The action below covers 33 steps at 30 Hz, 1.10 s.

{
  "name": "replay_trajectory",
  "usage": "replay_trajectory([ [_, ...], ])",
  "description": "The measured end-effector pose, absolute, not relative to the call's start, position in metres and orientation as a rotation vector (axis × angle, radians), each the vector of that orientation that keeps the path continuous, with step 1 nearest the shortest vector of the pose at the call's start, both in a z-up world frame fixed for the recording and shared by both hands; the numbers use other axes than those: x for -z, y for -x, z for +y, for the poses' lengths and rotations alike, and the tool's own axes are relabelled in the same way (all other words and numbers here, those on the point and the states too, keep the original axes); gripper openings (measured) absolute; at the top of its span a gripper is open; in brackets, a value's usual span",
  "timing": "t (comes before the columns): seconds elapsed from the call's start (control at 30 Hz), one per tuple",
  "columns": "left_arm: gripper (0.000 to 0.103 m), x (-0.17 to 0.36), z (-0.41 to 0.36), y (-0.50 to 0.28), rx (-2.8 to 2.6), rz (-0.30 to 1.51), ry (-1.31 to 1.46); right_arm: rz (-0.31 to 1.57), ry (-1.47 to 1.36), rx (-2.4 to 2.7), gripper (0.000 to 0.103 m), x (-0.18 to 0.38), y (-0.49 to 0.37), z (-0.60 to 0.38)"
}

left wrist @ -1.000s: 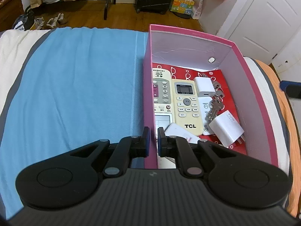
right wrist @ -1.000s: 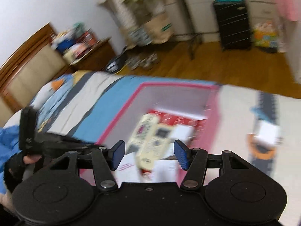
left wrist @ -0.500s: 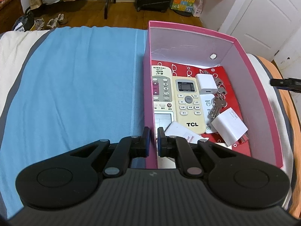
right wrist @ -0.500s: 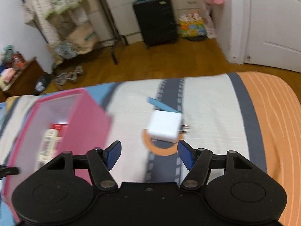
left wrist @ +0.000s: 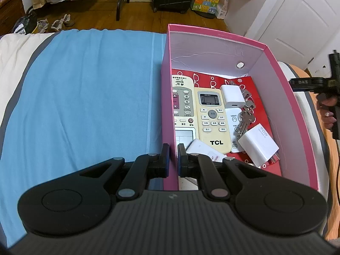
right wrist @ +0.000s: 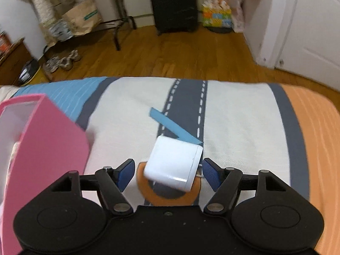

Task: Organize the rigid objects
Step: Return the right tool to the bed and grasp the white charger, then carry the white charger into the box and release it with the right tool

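Observation:
The pink box (left wrist: 216, 34) stands on the bed, and my left gripper (left wrist: 173, 159) is shut on its near left wall. Inside lie a cream TCL remote (left wrist: 212, 119), an older remote (left wrist: 182, 104), two white chargers (left wrist: 232, 96) (left wrist: 258, 145) and keys (left wrist: 246, 116). To the right of the box (right wrist: 48, 138), a third white charger (right wrist: 174, 163) lies tilted on the road-patterned sheet. My right gripper (right wrist: 168, 169) straddles it with its jaws opening. Neither blue pad touches the charger.
The bed's far edge drops to a wooden floor with a black suitcase (right wrist: 173, 4), paper bags and shoes. A white door (right wrist: 314, 31) is at the right. The hand holding the right gripper (left wrist: 328, 106) shows beyond the box's right wall. A blue sheet (left wrist: 85, 97) lies left of the box.
The right gripper swung from over the box to the right and down onto the white charger, and its jaws widened. The left gripper stayed clamped on the box wall.

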State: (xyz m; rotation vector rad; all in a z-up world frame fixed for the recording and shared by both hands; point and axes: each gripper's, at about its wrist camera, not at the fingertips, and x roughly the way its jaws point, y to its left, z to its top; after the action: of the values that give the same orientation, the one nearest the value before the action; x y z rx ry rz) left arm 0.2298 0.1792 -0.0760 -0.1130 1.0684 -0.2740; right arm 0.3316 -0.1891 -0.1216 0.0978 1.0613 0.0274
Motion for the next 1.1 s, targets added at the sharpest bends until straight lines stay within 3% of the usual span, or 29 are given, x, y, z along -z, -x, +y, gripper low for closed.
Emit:
replay_trajectory([
  [0.37,0.007,0.076,0.177,-0.235,0.258,1.067,0.111,0.911,0.023,-0.043,0.066,0.126,-0.303,-0.175],
  [0.93,0.007,0.072,0.178,-0.231,0.254,1.064,0.116,0.638,-0.113,-0.341,0.065,0.003,-0.221,-0.115],
  [1.1,0.006,0.073,0.182,-0.23,0.265,1.059,0.132,0.684,-0.107,-0.442,0.065,-0.011,-0.235,-0.072],
])
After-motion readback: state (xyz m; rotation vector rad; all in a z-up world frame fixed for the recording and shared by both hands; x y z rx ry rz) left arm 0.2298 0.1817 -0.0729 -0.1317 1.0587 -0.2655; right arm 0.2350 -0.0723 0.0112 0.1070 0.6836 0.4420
